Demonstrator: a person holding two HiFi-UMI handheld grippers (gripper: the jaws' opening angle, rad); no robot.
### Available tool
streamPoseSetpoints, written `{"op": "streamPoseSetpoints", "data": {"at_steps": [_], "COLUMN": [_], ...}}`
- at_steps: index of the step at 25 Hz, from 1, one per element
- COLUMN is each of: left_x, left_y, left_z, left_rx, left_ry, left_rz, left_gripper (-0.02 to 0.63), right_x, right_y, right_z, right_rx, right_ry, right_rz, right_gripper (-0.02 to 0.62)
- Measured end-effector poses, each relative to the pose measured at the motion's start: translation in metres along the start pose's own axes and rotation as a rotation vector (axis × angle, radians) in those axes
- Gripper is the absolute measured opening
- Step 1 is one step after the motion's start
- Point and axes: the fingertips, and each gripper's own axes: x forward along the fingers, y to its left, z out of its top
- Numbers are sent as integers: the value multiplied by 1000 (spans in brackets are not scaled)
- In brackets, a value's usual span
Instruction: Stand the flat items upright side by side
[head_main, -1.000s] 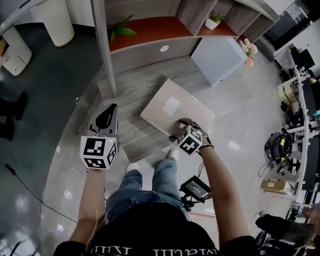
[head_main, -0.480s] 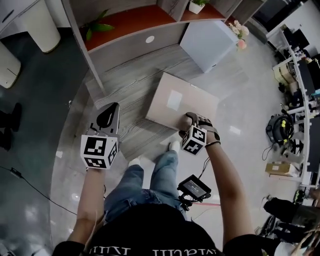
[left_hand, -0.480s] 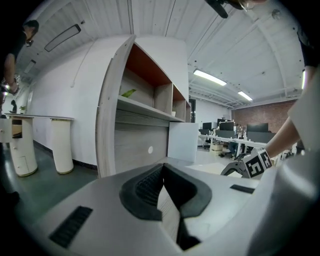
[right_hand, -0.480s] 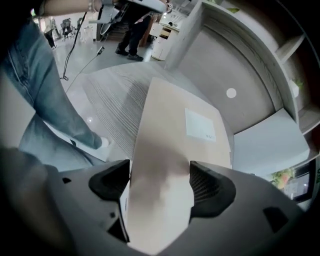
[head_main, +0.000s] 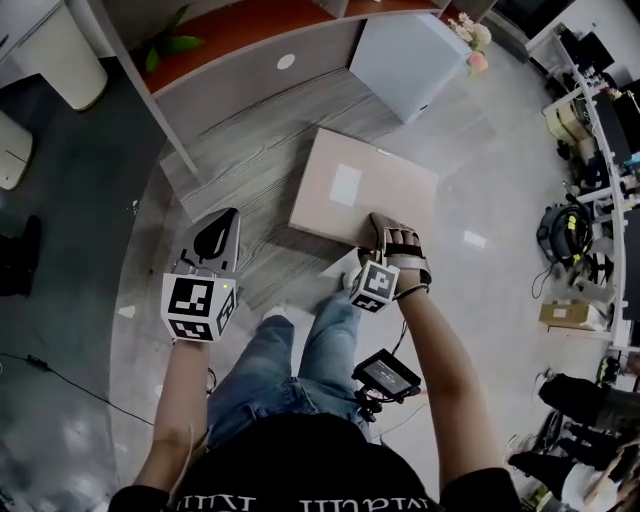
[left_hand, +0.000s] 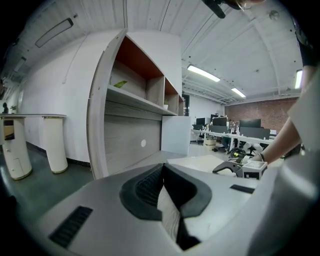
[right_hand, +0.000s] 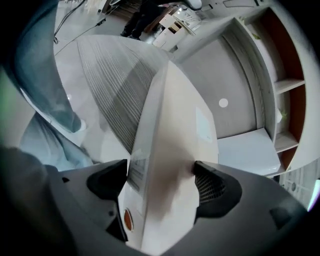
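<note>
Here the box (head_main: 352, 186) lies flat on the platform (head_main: 240, 170) before the shelf (head_main: 230, 95), its near edge between the right gripper's (head_main: 386, 230) opening jaws, not yet clamped. The left gripper (head_main: 214, 236) hangs closed and empty. Step 1, seizing the box, seems in hand; next, the jaws must close and tip it upright.

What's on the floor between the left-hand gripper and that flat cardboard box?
Nothing. In the head view, only bare wood-grain flooring separates the left gripper from the flat box.
</note>
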Motion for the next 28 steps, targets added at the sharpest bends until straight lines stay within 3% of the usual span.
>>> {"op": "streamPoseSetpoints", "data": {"at_steps": [6,12,21,28], "left_x": [-1,-6,9,14], "left_y": [1,-1,-20,-23], "left_z": [-11,-14,4,31], "left_rx": [14,11,-7,-3], "left_ry": [18,21,-19,-69], "left_rz": [-1,-11,-57,-63], "left_gripper": [12,12,12,12], "right_x": [14,6,-26,-42], "right_y": [-1,0,4,-20], "right_z": [-6,-8,-6,-8], "right_rx": [-26,-52,48,69], "right_ry": [25,72,1,31], "right_rz": [-198,-239,-59,90], "right_gripper": [408,407,407,405]}}
